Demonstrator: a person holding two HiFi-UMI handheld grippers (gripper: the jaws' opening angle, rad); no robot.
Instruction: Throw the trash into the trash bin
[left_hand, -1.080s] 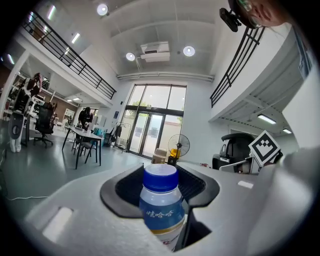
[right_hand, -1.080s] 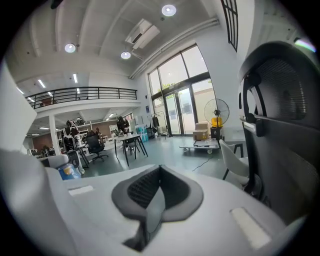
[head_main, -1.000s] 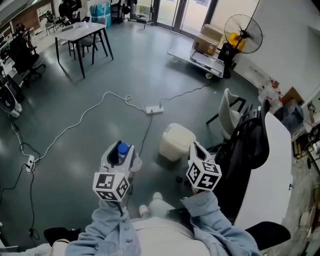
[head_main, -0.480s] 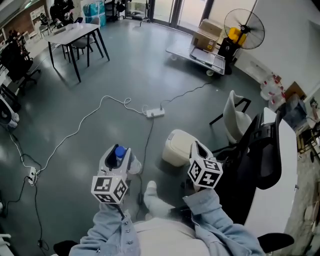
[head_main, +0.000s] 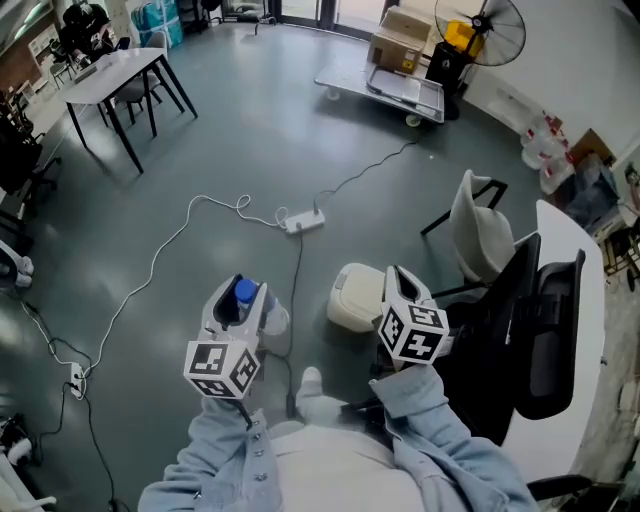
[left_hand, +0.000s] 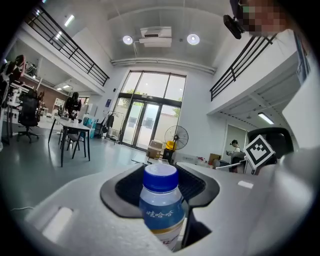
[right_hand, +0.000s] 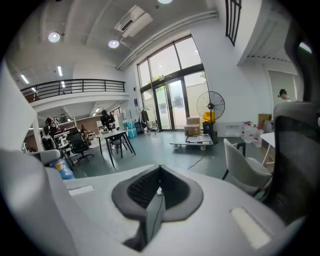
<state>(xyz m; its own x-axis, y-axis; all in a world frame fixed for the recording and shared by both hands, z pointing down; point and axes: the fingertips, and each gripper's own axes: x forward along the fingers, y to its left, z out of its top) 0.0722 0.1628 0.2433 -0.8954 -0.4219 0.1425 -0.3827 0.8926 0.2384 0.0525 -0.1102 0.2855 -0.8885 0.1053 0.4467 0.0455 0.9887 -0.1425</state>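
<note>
Grey floor, bottle (upright) in left gripper

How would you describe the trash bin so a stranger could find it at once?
Start at the white desk on the room's right side, then the black office chair beside it. Just left of that chair, on the grey floor, stands the trash bin: squat, cream, lidded.

We are seeing a power strip lying mid-floor, its white cable trailing left; a fan is standing just beside the flat cart carrying cardboard boxes
</note>
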